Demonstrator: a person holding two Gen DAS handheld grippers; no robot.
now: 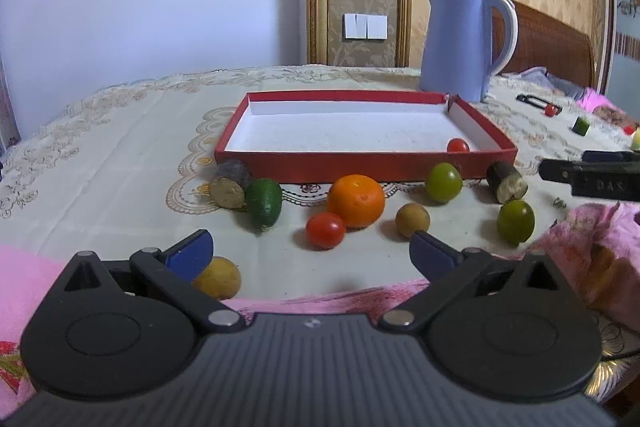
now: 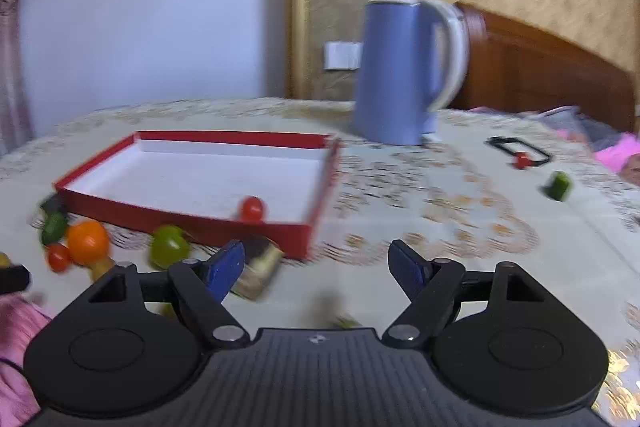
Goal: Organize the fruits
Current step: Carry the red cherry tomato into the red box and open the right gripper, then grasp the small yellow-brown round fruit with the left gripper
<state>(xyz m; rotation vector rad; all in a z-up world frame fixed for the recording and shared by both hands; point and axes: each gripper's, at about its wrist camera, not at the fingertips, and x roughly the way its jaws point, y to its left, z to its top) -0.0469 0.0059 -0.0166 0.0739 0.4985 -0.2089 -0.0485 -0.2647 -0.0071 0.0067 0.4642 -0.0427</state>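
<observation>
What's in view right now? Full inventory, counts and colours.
box: 1, red with white inside, table centre
cherry tomato in box: 1, red, near right corner
orange: 1, in front of box
cherry tomato on cloth: 1, red, beside orange
green round fruits: 2, right of orange
cucumber: 1, green, left of orange
kettle: 1, blue, behind box
tablecloth: 1, cream, patterned
left gripper: open, empty
right gripper: open, empty

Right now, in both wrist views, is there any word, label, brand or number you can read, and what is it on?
Embossed marks on the black bar of the right gripper, seen from the left wrist view: too blurred to read.
Small light mark on each gripper body: a logo, no letters.
Blue kettle, red box, wall switch: no text.
</observation>
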